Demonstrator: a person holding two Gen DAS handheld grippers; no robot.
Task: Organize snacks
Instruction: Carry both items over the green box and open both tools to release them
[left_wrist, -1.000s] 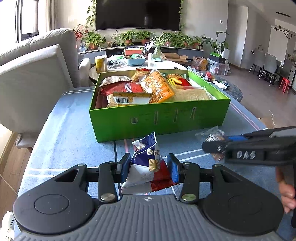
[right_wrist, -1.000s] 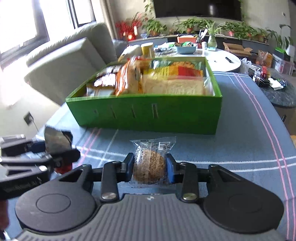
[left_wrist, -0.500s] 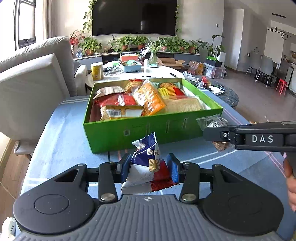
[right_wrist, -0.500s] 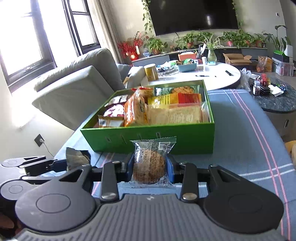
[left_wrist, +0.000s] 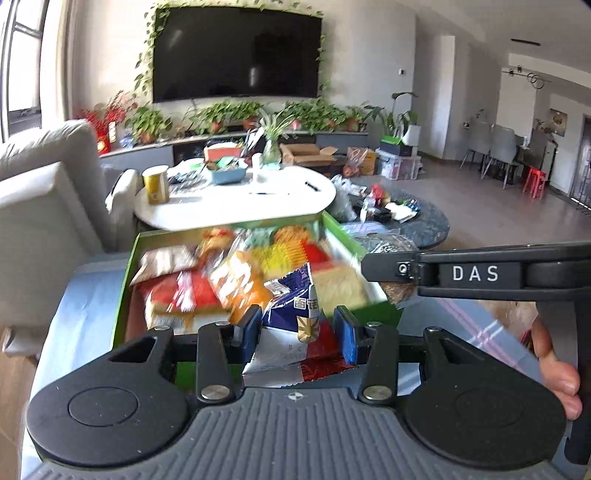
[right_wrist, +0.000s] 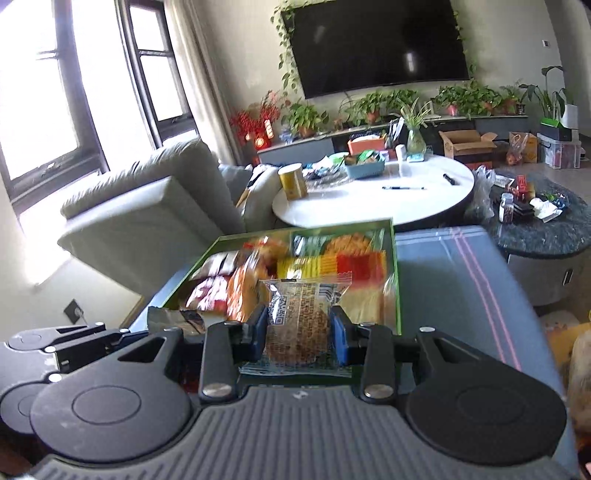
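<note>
left wrist view: the left hand-held gripper (left_wrist: 298, 332) is clenching a blue, white and red snack packet (left_wrist: 295, 325) by its middle, over the near edge of the green box (left_wrist: 123, 295), which is sitting on the blue-covered bench (left_wrist: 81, 306). the box is looking crowded with packets; releasing here is risking the packet landing on the heap and sliding out over the near wall. the right hand-held gripper (left_wrist: 384, 266) is crossing just beside it, so a collision is possible.

right wrist view: the right hand-held gripper (right_wrist: 297, 338) is gripping a clear-wrapped round cookie (right_wrist: 297, 328) across its width, short of the box's near edge (right_wrist: 398, 295). extra squeeze is likely cracking the cookie; the slick wrapper is risking a slip.
</note>
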